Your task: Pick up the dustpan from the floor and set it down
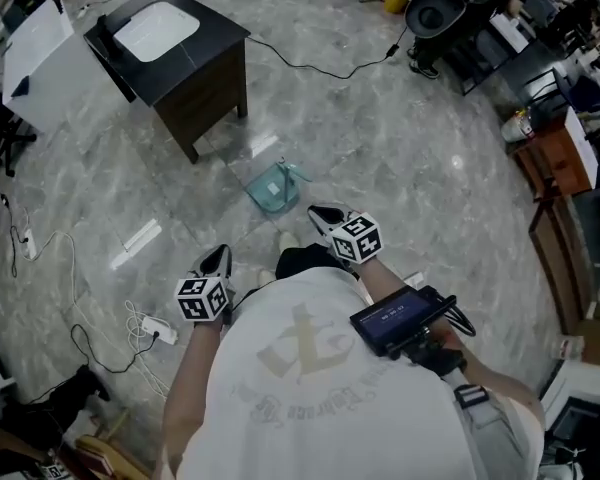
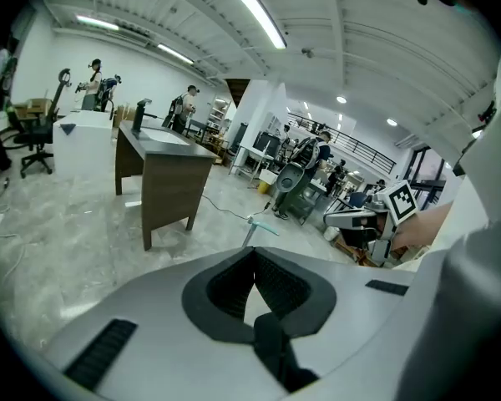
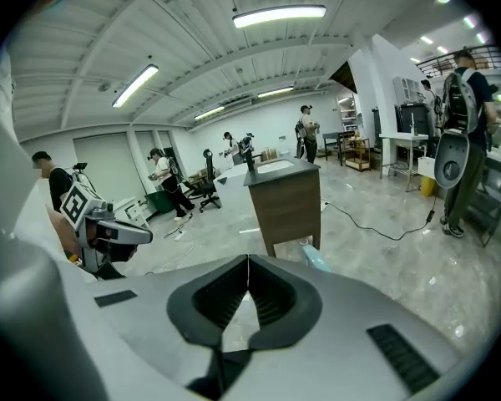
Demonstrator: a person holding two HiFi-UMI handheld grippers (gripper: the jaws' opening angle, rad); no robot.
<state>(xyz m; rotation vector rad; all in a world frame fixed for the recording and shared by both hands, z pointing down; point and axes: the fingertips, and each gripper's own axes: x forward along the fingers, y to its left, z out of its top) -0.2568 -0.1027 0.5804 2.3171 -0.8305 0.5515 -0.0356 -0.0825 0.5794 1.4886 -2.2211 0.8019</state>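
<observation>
The teal dustpan (image 1: 276,188) lies on the grey marble floor, just ahead of me. Its handle (image 2: 259,226) pokes up over the left gripper's jaws, and a pale edge of the dustpan (image 3: 315,257) shows past the right gripper's jaws. My right gripper (image 1: 317,212) hovers close to the pan's near right side, its jaws shut with nothing between them (image 3: 248,259). My left gripper (image 1: 219,259) hangs further back and to the left, also shut and empty (image 2: 255,251). Neither one touches the pan.
A dark desk (image 1: 185,53) with a white pad stands beyond the dustpan. A black cable (image 1: 310,65) runs across the floor behind it. A power strip (image 1: 161,331) and cords lie at the left. Shelves (image 1: 565,158) line the right side. Several people stand far off.
</observation>
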